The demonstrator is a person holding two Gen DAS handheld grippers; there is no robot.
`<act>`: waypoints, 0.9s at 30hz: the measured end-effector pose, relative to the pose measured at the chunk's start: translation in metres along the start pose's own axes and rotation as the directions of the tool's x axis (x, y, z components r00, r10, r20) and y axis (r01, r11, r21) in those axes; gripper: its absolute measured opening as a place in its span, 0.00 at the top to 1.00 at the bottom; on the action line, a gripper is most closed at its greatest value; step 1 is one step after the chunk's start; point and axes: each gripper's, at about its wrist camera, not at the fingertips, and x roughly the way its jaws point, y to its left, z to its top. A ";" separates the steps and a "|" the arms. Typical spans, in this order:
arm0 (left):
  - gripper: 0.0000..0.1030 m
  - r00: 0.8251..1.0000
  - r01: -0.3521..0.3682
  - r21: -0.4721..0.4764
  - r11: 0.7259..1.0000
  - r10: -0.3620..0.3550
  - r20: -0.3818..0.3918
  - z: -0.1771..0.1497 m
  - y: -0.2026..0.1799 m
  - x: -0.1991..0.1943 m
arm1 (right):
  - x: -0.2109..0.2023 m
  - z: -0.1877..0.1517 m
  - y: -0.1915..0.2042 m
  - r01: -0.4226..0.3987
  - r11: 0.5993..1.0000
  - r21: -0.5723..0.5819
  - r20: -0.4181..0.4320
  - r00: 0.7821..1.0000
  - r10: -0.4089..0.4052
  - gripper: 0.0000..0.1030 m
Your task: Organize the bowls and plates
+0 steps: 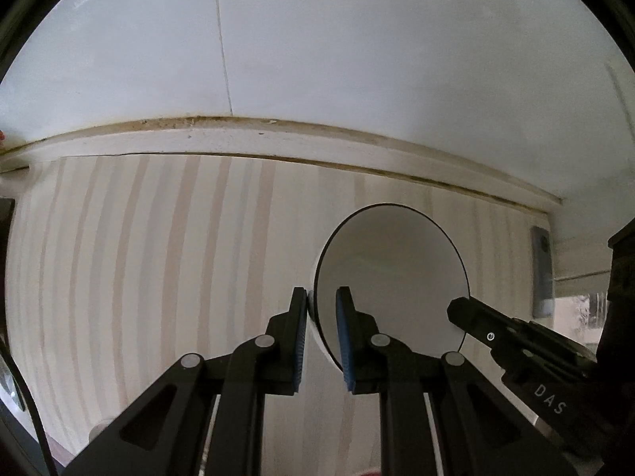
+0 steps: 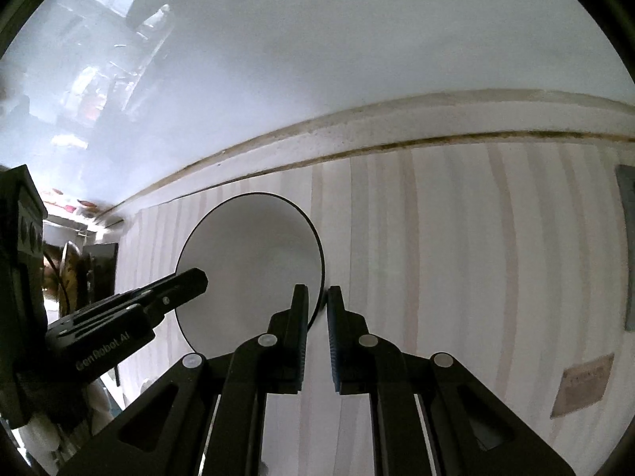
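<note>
A white bowl with a thin black rim (image 1: pixel 393 273) sits on the pale striped countertop (image 1: pixel 158 258). It also shows in the right wrist view (image 2: pixel 250 261). My left gripper (image 1: pixel 321 297) straddles the bowl's left rim, one finger outside and one inside, jaws narrowly apart around the wall. My right gripper (image 2: pixel 317 297) straddles the bowl's right rim the same way. The right gripper shows in the left wrist view (image 1: pixel 468 313) over the bowl's right edge. The left gripper shows in the right wrist view (image 2: pixel 190 281) over the bowl's left side.
A white wall (image 1: pixel 317 59) with a stained seam strip (image 1: pixel 278 139) runs along the back of the counter. A grey flat object (image 1: pixel 541 273) lies at the counter's right end. A brownish card (image 2: pixel 583 384) lies on the counter. Clutter (image 2: pixel 75 265) stands at the far left.
</note>
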 end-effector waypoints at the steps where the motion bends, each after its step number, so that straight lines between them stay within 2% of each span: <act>1: 0.88 1.000 0.003 0.004 1.000 -0.003 0.004 -0.004 -0.001 -0.005 | -0.007 -0.006 0.000 -0.001 1.000 -0.001 0.007 1.000 0.001 0.89; 6: 0.88 0.999 0.024 0.040 0.999 -0.025 0.030 -0.037 -0.005 -0.037 | -0.038 -0.036 0.009 -0.010 1.000 0.003 0.039 0.999 0.010 0.89; 13: 0.88 0.998 0.047 0.102 0.994 -0.049 0.027 -0.093 -0.014 -0.075 | -0.089 -0.103 0.017 -0.021 1.000 0.018 0.077 0.997 0.020 0.89; 21: 0.88 0.997 0.070 0.151 0.986 -0.071 -0.002 -0.148 -0.021 -0.092 | -0.135 -0.187 0.025 -0.016 0.999 0.044 0.102 0.995 0.012 0.89; 27: 0.88 0.997 0.077 0.174 0.982 -0.073 -0.028 -0.174 -0.024 -0.090 | -0.142 -0.233 0.020 -0.004 0.998 0.070 0.091 0.996 -0.002 0.89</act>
